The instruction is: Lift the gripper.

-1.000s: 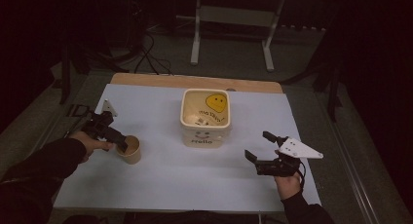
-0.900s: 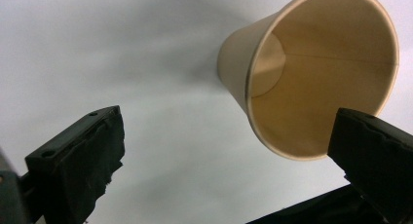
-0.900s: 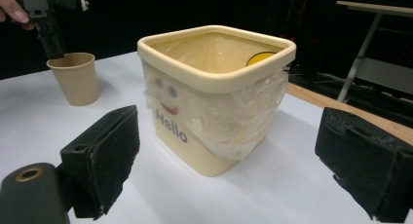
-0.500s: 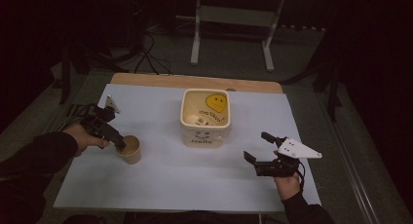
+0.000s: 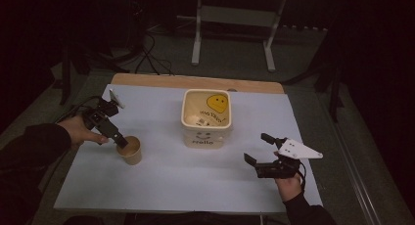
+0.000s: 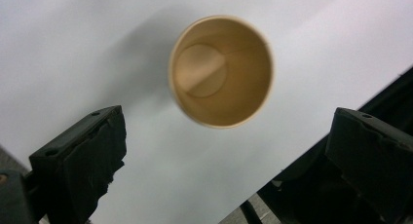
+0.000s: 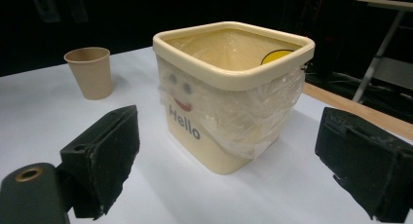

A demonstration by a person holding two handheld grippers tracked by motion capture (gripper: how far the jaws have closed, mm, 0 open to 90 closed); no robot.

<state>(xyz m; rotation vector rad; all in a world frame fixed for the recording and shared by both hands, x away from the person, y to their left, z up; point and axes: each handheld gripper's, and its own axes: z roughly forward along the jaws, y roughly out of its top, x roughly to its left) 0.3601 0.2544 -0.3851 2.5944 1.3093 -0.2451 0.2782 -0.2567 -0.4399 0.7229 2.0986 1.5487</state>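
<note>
We see a brown paper cup point(image 5: 130, 149) standing on the left side of the white table point(image 5: 171, 181). The left gripper point(image 5: 120, 142) hangs just over it with its jaws spread wide. The right gripper point(image 5: 258, 148) is on the right, jaws also wide apart, pointing at the cream bin point(image 5: 206, 118) in the middle.

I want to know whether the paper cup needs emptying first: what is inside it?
Nothing: the left gripper view looks straight down into the paper cup and shows its bare round bottom. No part of the inside is covered.
</note>
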